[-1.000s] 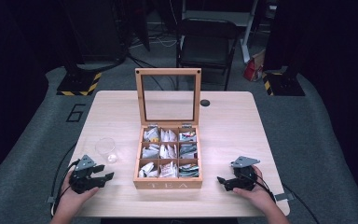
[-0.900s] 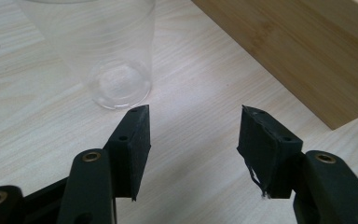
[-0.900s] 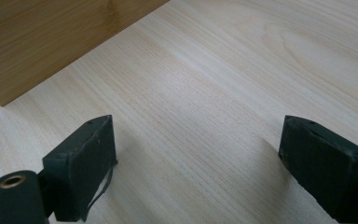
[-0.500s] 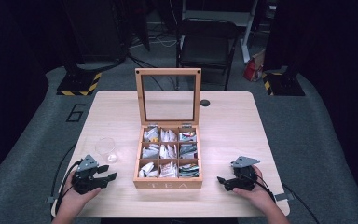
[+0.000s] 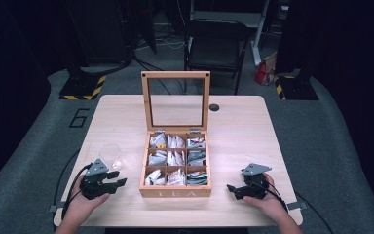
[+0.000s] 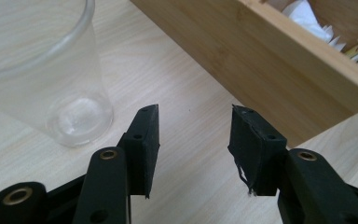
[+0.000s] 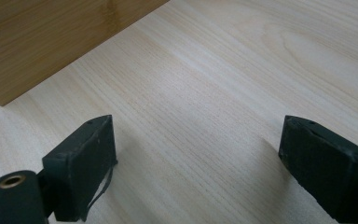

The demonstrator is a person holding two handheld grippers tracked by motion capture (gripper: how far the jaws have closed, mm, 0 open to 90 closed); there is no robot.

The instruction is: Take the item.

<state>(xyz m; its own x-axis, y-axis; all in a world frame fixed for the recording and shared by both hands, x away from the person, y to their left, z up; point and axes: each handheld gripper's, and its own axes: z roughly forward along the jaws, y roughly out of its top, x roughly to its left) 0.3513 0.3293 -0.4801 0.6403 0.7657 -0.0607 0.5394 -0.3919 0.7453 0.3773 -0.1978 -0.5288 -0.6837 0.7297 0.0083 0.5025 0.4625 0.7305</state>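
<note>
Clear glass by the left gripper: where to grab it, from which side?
Probably the side wall of the glass, low to mid height, coming in level from the person's side. It stands upright and empty on the table, left of the tea box. The left gripper, jaws just narrowing with nothing between them, must reopen.

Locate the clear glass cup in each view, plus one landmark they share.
High view: glass cup at lower left, just beyond the left claw.
Left gripper view: upper left, left of the open jaws.
Right gripper view: not in it.
Shared landmark: wooden tea box.
</note>
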